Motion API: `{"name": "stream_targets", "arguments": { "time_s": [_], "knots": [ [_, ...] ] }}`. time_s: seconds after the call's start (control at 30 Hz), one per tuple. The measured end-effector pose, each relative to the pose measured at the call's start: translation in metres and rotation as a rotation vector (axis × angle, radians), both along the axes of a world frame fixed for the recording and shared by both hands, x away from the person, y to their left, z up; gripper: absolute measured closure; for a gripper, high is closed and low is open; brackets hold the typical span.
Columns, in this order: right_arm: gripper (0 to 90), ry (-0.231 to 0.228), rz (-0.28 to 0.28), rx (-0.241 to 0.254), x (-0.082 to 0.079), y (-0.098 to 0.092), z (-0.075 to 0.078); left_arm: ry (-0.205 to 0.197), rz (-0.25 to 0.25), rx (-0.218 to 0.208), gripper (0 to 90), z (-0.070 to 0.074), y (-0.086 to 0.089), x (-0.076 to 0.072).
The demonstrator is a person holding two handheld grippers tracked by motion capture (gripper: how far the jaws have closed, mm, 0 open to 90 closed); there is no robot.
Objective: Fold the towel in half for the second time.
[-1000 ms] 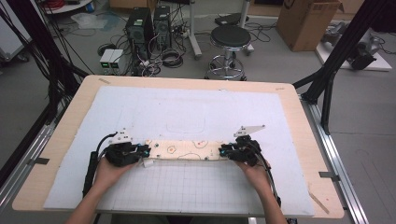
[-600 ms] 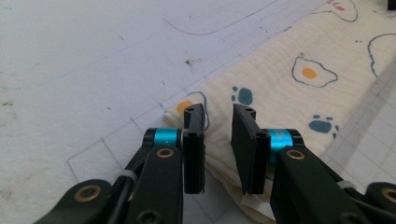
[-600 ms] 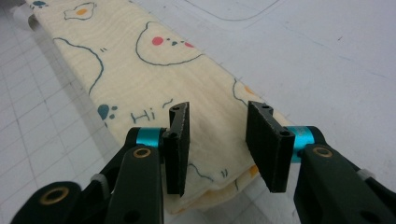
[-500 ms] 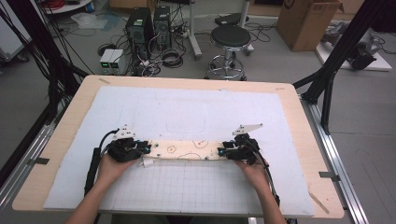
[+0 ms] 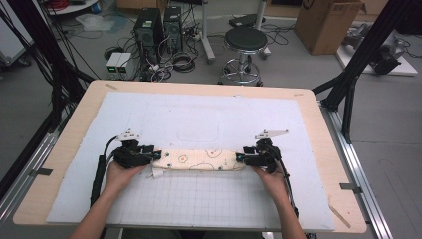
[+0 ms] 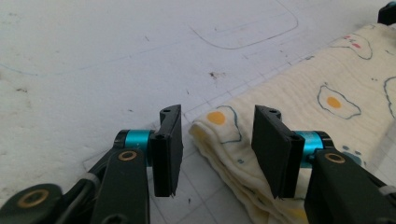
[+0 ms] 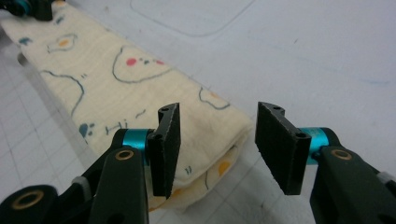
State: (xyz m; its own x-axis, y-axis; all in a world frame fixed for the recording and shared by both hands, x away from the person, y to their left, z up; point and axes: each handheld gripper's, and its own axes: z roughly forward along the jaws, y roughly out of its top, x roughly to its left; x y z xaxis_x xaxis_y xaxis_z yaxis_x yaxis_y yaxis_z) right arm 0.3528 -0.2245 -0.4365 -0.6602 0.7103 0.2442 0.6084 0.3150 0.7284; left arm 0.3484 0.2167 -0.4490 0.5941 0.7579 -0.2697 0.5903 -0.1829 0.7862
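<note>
Letting go of folded egg-print cloth [image 5: 199, 160], lying as a long strip near front of white mat [image 5: 209, 114]. Left gripper [image 5: 149, 158] and right gripper [image 5: 242, 158] just been opening, jaws parted, cloth ends between, unpinched. Next, probably backing off and regripping for another fold.

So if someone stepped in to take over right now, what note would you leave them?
Left gripper: jaws have just been opening, the folded cloth's end between them, pads not pressing.
Right gripper: the same at the other end, just been opening, no grip.
The cloth, printed with fried eggs, lies as a long narrow strip on the white mat, near the person's edge.
Done: folded into a strip and released.
Left: probably folding it shorter, end to end.
</note>
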Motion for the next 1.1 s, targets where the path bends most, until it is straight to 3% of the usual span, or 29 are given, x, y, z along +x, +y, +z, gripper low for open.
{"name": "stream_targets", "arguments": {
  "time_s": [0.13, 0.37, 0.53, 0.6, 0.7, 0.93, 1.1],
  "knots": [
    [58.2, 0.057, 0.008, 0.025, 0.003, -0.001, -0.006, 0.02, -0.003, -0.019, 62.9, -0.002, 0.001, 0.002],
    [79.2, 0.067, 0.026, 0.032, 0.005, 0.002, -0.008, -0.006, -0.008, 0.02, 80.5, 0.003, -0.001, 0.001],
    [80.5, 0.044, 0.009, 0.02, 0.005, 0.005, -0.002, -0.025, 0.007, 0.054, 81.8, 0.012, -0.005, 0.009],
    [80.6, 0.04, -0.002, 0.01, 0.007, 0.007, -0.001, -0.047, 0.025, 0.038, 81.9, 0.016, -0.006, 0.012],
    [80.7, 0.028, -0.021, 0.018, 0.012, 0.008, 0.003, -0.046, 0.039, 0.06, 82.0, 0.018, -0.005, 0.018],
    [80.6, 0.004, -0.049, 0.014, 0.024, 0.014, 0.008, -0.049, 0.094, 0.05, 81.9, 0.016, -0.002, 0.031],
    [80.1, 0.004, -0.067, 0.006, 0.033, 0.016, 0.007, -0.039, 0.094, 0.057, 81.8, 0.016, -0.003, 0.036]
  ]
}}
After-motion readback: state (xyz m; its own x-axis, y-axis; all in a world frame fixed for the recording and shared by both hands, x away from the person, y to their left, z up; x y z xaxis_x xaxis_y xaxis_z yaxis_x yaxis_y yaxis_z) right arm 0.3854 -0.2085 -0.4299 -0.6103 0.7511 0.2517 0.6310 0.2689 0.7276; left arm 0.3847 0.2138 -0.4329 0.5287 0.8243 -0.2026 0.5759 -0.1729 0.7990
